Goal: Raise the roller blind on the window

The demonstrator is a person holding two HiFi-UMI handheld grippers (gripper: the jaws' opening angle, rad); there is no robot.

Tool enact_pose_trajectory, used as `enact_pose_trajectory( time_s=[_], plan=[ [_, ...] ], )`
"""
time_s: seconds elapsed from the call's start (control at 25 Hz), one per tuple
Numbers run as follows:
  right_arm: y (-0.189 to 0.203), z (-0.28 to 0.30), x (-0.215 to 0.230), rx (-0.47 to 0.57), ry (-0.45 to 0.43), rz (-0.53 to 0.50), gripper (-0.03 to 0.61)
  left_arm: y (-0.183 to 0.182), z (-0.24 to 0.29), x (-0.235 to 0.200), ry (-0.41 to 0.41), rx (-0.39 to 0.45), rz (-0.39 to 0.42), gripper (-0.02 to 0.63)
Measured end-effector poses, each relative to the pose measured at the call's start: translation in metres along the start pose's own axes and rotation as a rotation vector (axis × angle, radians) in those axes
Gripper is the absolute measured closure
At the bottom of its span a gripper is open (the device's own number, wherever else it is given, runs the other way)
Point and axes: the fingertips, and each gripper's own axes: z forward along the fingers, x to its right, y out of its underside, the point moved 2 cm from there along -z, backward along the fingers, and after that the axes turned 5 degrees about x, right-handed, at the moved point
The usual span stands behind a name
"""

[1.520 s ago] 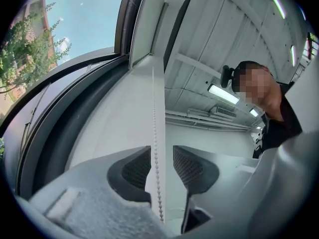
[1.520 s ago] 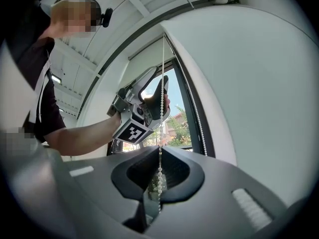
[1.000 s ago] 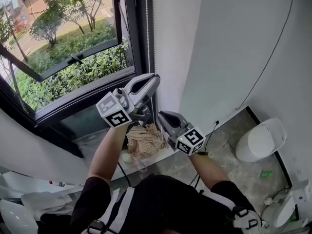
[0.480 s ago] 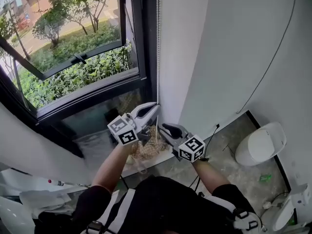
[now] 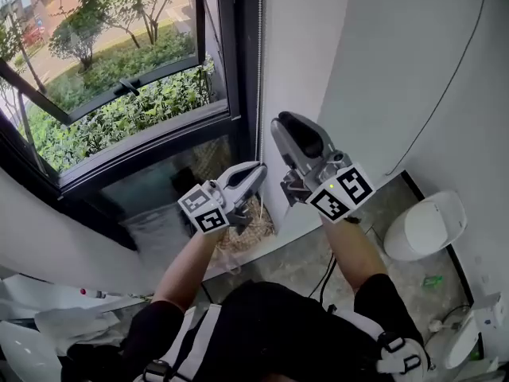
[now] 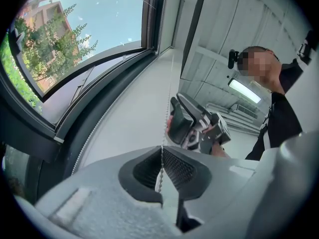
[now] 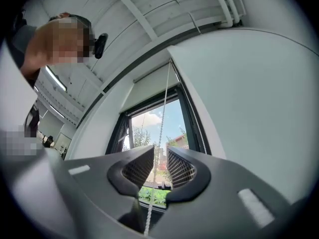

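Chain (image 7: 162, 119) of small white beads

Figure: the operator from above. A black short-sleeved top (image 5: 270, 325) is crossed on its left side by pale harness straps (image 5: 199, 333) ending in a black buckle (image 5: 159, 368). At the top's right shoulder sits a white-and-black strap fitting (image 5: 402, 355), possibly another buckle. Beyond the top's sleeves, the left gripper (image 5: 258, 169) and right gripper (image 5: 280, 126) are grey moulded shells with black cross-ribbed pads (image 6: 177, 168). Each bears a white cube with black square markers, the left cube (image 5: 203, 209) and the right cube (image 5: 342, 191). A green light (image 5: 331, 186) shows on the latter.
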Motion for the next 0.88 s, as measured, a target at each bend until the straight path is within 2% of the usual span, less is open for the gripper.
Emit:
enact_pose_trajectory(
  time_s=[0.24,0.4,0.56,0.6,0.88],
  plan=[
    [-0.009,0.032,0.002,0.029,-0.022,0.046,0.489,0.000,-0.004,0.000,-0.005,0.005,-0.005,0.600],
    [-0.002,0.038,-0.001,0.001,-0.062,0.054,0.489,-0.001,-0.005,-0.003,-0.008,0.000,-0.006,0.600],
    [0.002,0.041,-0.002,-0.010,-0.067,0.035,0.516,-0.001,-0.004,-0.004,-0.002,-0.001,-0.009,0.600],
    [0.003,0.041,-0.002,-0.011,-0.062,0.021,0.548,-0.001,-0.004,-0.004,0.001,-0.001,-0.010,0.600],
    [0.010,0.036,0.001,0.025,-0.075,0.039,0.563,0.003,-0.004,-0.013,-0.008,-0.012,-0.016,0.600]
  ],
)
